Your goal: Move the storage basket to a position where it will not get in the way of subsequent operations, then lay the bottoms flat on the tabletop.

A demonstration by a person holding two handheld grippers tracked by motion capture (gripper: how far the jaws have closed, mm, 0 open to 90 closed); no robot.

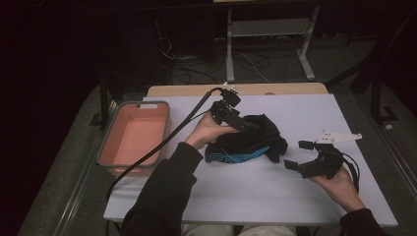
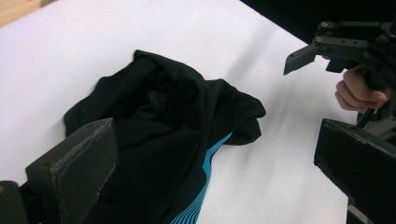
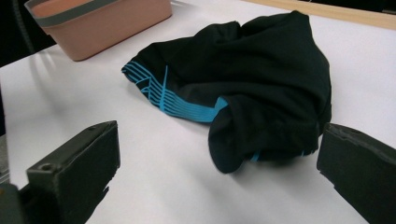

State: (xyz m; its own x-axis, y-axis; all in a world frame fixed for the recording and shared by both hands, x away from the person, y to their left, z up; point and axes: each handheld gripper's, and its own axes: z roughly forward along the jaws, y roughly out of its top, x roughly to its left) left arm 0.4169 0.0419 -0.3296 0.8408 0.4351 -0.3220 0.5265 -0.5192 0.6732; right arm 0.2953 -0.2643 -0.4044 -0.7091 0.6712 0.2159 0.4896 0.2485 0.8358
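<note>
A crumpled black garment with turquoise stripes [image 1: 255, 140] lies in the middle of the white table [image 1: 275, 196]. My left gripper [image 1: 248, 127] hovers over its left part, tilted down toward it. In the left gripper view the garment [image 2: 163, 121] lies below my left gripper [image 2: 215, 154], whose jaws stand wide apart and do not press on it. My right gripper [image 1: 299, 155] is held just right of the garment, open with nothing in it. In the right gripper view the garment [image 3: 252, 79] lies ahead of my right gripper [image 3: 217, 158], apart from the jaws.
A pink basin with a grey rim [image 1: 133, 135] stands at the table's left edge, and its corner [image 3: 93, 23] shows in the right gripper view. A black cable [image 1: 162, 142] trails from the left gripper past the basin. The other hand [image 2: 357, 91] appears far right.
</note>
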